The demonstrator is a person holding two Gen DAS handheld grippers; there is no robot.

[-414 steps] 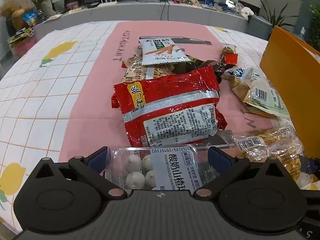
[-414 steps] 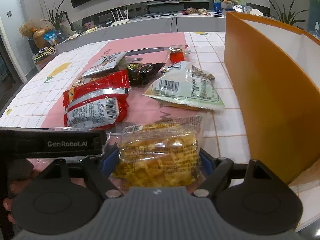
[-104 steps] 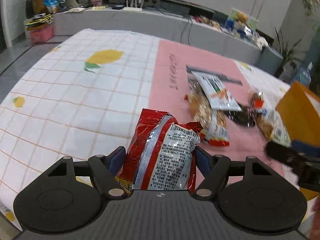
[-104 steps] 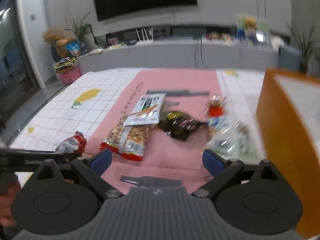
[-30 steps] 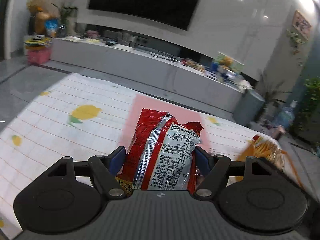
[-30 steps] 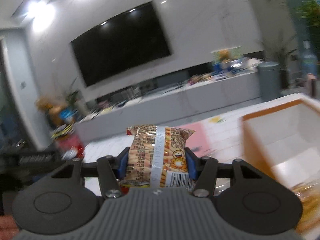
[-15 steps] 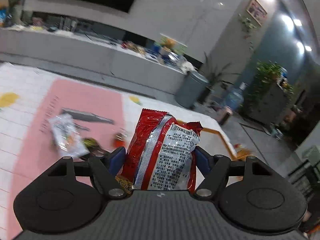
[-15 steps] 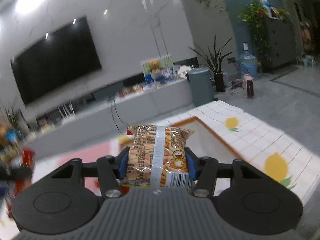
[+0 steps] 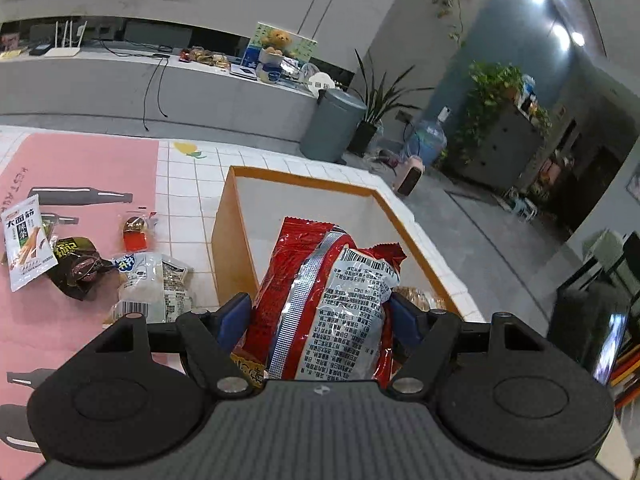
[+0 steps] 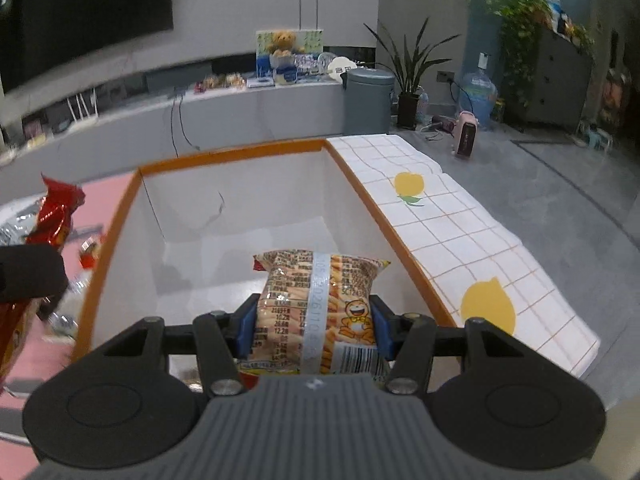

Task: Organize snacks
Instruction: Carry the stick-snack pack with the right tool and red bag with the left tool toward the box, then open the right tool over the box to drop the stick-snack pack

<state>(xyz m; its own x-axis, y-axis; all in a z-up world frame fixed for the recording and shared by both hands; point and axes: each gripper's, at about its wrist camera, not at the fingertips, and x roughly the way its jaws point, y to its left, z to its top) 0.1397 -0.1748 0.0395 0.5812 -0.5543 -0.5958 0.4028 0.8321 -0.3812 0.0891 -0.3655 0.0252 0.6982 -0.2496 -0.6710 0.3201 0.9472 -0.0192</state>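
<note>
our left gripper (image 9: 320,316) clamped the red bag (image 9: 320,300) above the orange box (image 9: 296,178)'s near-left corner; our right gripper (image 10: 314,326) pinched the yellow snack pack (image 10: 320,300) over its middle. letting go early, we risked the red bag catching the rim and tipping outside.

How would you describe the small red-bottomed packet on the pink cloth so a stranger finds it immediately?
Start at the orange box. Just left of its wall, on the pink cloth, lies a small clear packet. Unlike its neighbours, it is tiny, brown on top and red at the bottom.
</note>
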